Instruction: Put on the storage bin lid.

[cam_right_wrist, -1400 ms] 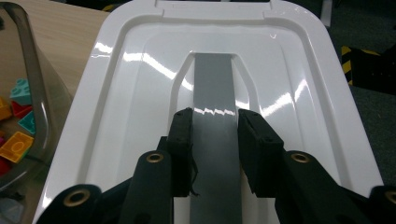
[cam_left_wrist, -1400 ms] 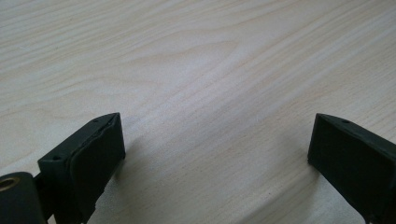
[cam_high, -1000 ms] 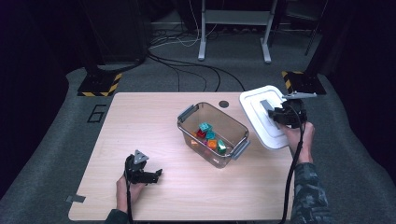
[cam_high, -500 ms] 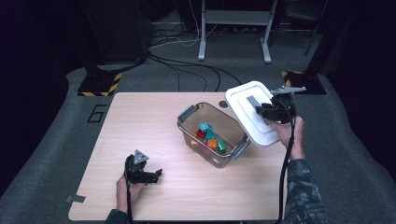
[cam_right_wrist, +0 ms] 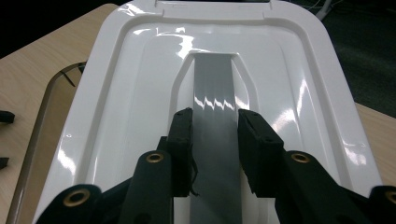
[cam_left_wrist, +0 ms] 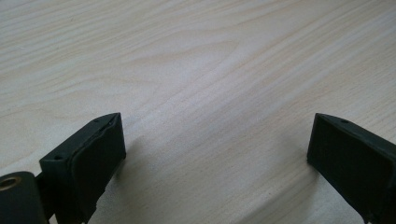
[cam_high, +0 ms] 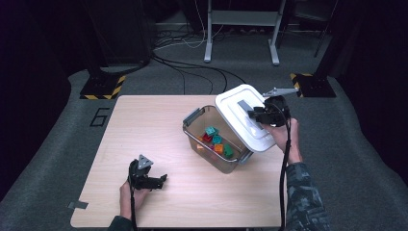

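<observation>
A clear plastic box (cam_high: 192, 126) with grey latches stands on the wooden table and holds several coloured blocks (cam_high: 215, 140). Its white lid (cam_high: 238, 117) hangs tilted above the box's right side, carried by my right gripper (cam_high: 253, 113), whose jaws are shut on the lid's grey handle strip (cam_right_wrist: 213, 100). In the right gripper view the lid (cam_right_wrist: 140, 70) spreads ahead of the right gripper (cam_right_wrist: 214, 135) and the box rim shows under its left edge. My left gripper (cam_high: 156, 179) rests open near the table's front left, with bare wood between its jaws in the left gripper view (cam_left_wrist: 212, 154).
The table (cam_high: 144, 120) is bare wood on its left half. A taped number six marks the carpet at the left. Cables, stands and yellow-black striped bases lie on the floor behind the table.
The right gripper has carried the lid leftward from beside the box to above the box's right side. The left gripper has stayed where it was.
</observation>
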`<action>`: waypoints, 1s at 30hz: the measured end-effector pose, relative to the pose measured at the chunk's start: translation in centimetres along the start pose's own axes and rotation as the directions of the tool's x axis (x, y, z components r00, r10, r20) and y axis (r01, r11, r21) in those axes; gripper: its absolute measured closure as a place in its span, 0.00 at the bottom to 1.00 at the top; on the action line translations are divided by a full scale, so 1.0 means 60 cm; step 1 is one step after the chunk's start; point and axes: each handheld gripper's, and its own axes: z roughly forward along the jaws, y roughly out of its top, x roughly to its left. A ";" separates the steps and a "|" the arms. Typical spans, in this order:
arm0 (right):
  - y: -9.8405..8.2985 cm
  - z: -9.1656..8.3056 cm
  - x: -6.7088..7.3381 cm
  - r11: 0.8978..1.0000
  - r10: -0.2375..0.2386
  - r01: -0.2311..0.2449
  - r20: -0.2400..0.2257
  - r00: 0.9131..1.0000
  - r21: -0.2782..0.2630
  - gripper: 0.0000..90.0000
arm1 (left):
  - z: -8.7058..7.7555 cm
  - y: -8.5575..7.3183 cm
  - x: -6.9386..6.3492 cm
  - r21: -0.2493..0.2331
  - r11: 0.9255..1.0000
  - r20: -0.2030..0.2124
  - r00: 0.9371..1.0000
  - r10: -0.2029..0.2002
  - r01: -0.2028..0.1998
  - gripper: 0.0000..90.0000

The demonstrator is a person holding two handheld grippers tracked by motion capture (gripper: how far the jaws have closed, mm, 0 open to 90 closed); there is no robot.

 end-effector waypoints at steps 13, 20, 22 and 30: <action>0.014 0.031 0.040 0.999 -0.047 0.048 -0.093 0.995 0.010 0.74 | 0.000 0.000 0.000 0.002 1.000 0.000 1.000 -0.001 0.001 0.04; 0.018 0.055 0.062 0.996 -0.082 0.086 -0.153 0.985 0.021 0.74 | 0.001 0.000 -0.002 -0.004 1.000 0.003 1.000 -0.015 0.015 0.04; 0.018 0.062 0.067 0.995 -0.088 0.094 -0.167 0.982 0.026 0.74 | 0.001 -0.001 -0.002 -0.004 1.000 0.003 1.000 -0.015 0.015 0.04; 0.017 0.092 0.089 0.989 -0.126 0.139 -0.203 0.971 0.054 0.74 | 0.001 0.000 -0.002 -0.003 1.000 0.005 1.000 -0.015 0.015 0.04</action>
